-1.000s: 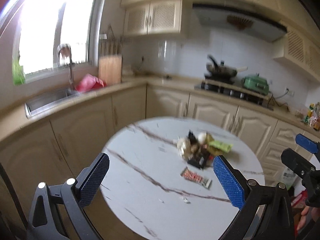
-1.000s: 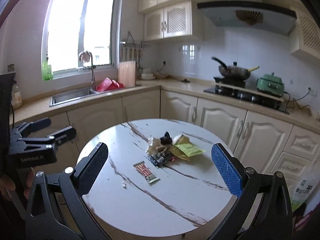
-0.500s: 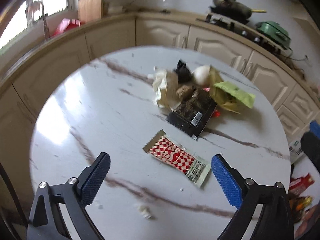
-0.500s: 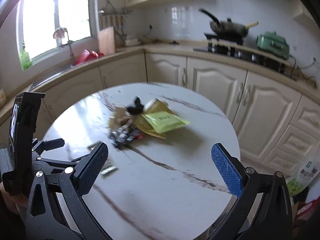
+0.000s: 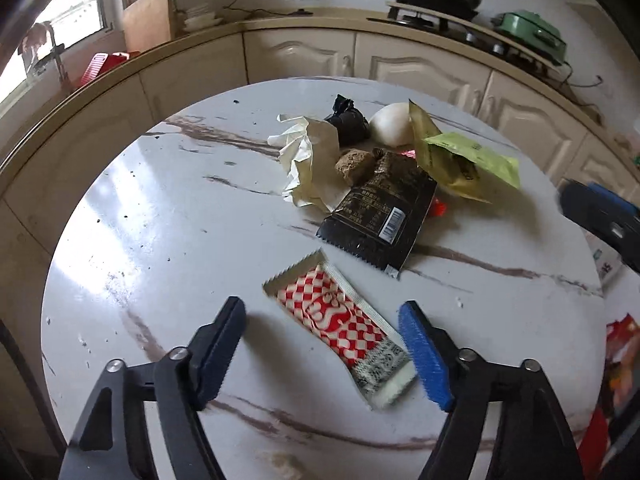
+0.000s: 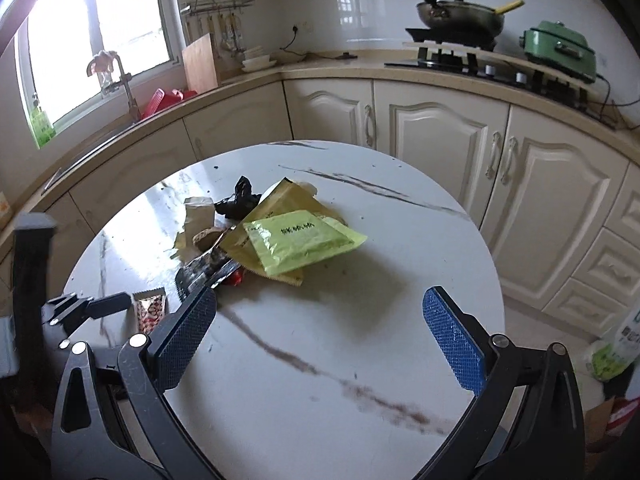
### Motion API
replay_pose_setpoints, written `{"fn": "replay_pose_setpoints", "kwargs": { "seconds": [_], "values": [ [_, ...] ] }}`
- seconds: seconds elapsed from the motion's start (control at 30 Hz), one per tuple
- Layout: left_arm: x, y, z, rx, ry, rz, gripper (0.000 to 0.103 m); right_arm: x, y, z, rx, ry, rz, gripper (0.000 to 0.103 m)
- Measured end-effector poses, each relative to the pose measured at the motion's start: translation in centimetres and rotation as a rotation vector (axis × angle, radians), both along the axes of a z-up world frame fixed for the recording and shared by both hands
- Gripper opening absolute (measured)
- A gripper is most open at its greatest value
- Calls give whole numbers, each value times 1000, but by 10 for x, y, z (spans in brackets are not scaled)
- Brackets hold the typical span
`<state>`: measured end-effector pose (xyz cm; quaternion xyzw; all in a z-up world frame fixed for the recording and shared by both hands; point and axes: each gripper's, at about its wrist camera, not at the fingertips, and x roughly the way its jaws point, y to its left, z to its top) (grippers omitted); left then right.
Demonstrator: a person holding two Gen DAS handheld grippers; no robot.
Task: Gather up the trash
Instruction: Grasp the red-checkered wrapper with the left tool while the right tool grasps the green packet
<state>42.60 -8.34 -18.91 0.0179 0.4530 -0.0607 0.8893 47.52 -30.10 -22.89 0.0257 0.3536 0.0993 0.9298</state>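
Observation:
A red-and-white checkered wrapper [image 5: 340,322] lies flat on the round marble table [image 5: 160,232]. My left gripper [image 5: 322,344] is open, low over the table, its fingers either side of the wrapper's near half. Behind lies a pile: a black packet [image 5: 380,216], a cream paper [image 5: 308,160], a yellow-green pouch [image 5: 472,160], a black wad [image 5: 348,120], a white ball [image 5: 392,128]. My right gripper [image 6: 320,332] is open and empty over bare table, nearer than the pouch [image 6: 300,240]. The left gripper [image 6: 92,308] and the wrapper [image 6: 150,312] show at its left.
Cream kitchen cabinets [image 6: 440,140] curve behind the table. A stove with a wok [image 6: 460,12] and a green pot [image 6: 560,48] stands at the back right. A sink [image 6: 100,132] is at the left. Bags [image 6: 608,352] lie on the floor at the right.
My left gripper has dropped towards the table and closed in on the checkered wrapper, now between its fingers. My right gripper has moved closer over the table's right side.

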Motion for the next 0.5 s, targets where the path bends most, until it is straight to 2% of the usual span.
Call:
{"fn": "replay_pose_setpoints", "kwargs": {
  "seconds": [0.07, 0.17, 0.27, 0.4, 0.5],
  "values": [
    [1, 8, 1, -5, -9, -13, 48, 8, 7, -1, -16, 7, 16, 103],
    [9, 22, 3, -16, -10, -31, 28, 21, 20, -4, -76, 19, 28, 103],
    [14, 35, -2, -37, -9, -56, 19, 35, 33, -5, -140, 30, 41, 103],
    [7, 63, -8, -91, -6, -67, 15, 52, 45, -10, -188, 47, 67, 103],
    [-5, 86, -1, -128, -5, -61, 13, 65, 49, -17, -198, 75, 76, 101]
  ]
}}
